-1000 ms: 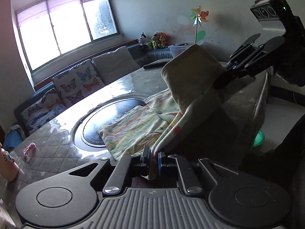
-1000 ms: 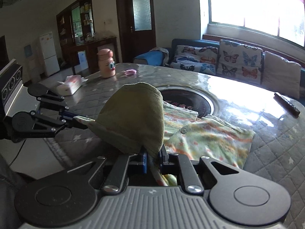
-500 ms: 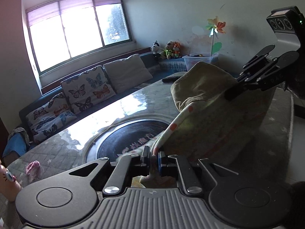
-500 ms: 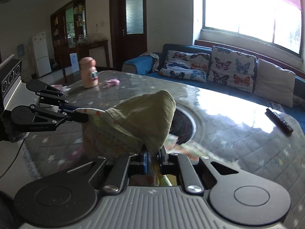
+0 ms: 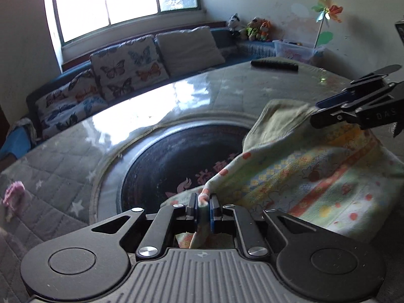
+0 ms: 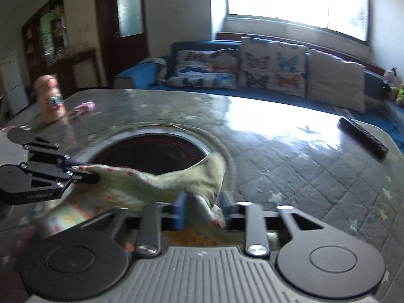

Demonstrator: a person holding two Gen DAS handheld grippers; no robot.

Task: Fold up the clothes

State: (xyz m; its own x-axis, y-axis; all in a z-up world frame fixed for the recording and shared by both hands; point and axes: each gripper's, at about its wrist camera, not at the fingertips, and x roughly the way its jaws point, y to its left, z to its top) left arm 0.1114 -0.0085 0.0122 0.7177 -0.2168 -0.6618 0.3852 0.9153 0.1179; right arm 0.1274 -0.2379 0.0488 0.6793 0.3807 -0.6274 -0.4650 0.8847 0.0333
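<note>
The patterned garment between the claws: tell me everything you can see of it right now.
The pale yellow-green printed cloth garment is soft, with cartoon figures, checks, orange dots and a plain olive lining. It drapes over the grey quilted table, partly across the dark round inset. The left claw is shut on one edge. The right claw stands open around the opposite corner, which still lies between its fingers.

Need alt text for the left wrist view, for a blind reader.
The left gripper pinches an edge of a colourful printed garment spread over a grey quilted table, while the right gripper reaches its far corner. A sofa sits under a window.
</note>
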